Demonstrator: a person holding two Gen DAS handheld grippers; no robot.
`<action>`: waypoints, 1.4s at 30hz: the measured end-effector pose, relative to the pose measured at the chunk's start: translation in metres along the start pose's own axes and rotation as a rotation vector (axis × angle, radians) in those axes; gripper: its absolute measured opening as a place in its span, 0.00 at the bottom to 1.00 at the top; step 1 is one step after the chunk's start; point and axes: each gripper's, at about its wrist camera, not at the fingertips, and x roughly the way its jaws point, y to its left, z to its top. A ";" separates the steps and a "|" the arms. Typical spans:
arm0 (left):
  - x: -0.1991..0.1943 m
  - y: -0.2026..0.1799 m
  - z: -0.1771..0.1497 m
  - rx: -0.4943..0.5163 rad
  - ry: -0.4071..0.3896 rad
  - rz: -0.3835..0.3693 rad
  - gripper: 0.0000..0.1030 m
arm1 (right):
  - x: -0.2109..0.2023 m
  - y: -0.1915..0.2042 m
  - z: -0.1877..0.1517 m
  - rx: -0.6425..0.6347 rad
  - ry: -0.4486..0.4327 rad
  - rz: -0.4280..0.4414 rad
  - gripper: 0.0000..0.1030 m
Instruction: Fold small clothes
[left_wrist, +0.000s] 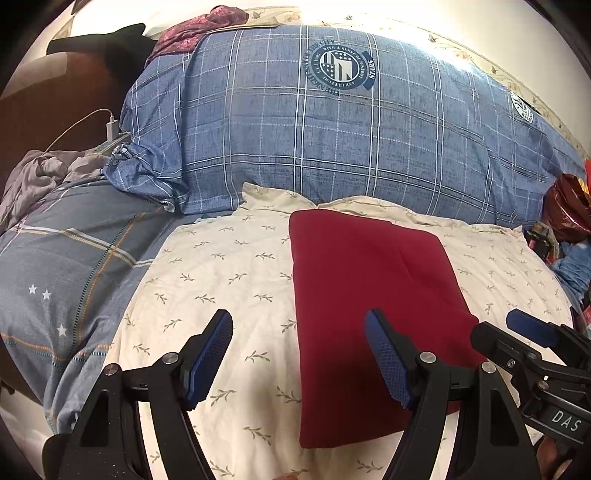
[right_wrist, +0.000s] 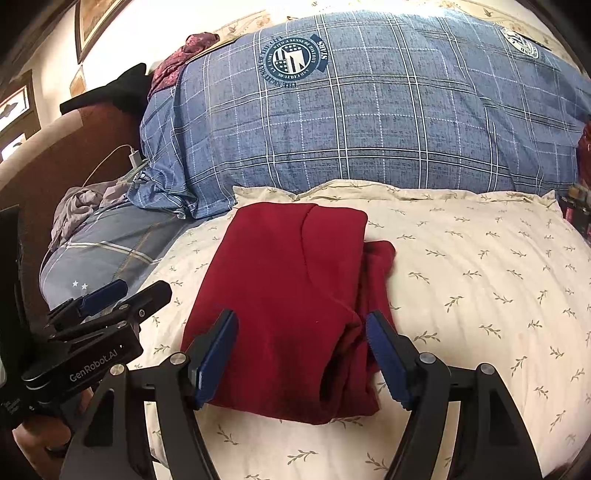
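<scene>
Red fabric, folded into a neat rectangle, so that's the red garment (left_wrist: 373, 306) sitting flat on the cream leaf-print sheet (left_wrist: 221, 280). Its left edge runs pretty straight; on the right side, seen from the right wrist view, a looser layer (right_wrist: 376, 288) pokes out past the top fold and bunches a bit.

Both tools hang just above the near end of it. The left gripper (left_wrist: 299, 354) has its jaws apart with nothing between them, one pad over bare sheet and the other over the red cloth. The right gripper (right_wrist: 301, 354) is spread too, straddling the garment's near part without pinching it.

Plenty of open sheet on either side. Behind the far edge, a blue plaid duvet (left_wrist: 332, 147) piles up like a wall, and a grey-blue striped cover (left_wrist: 74, 266) borders the left.
</scene>
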 end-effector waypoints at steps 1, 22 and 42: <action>0.001 0.000 0.000 0.001 0.002 0.000 0.72 | 0.001 -0.001 0.000 0.002 0.002 0.000 0.72; 0.016 -0.006 0.000 0.022 0.021 0.006 0.71 | 0.014 0.002 -0.002 0.004 0.040 0.008 0.72; 0.039 -0.004 0.001 0.012 0.057 -0.003 0.70 | 0.031 0.006 -0.006 0.009 0.076 0.021 0.72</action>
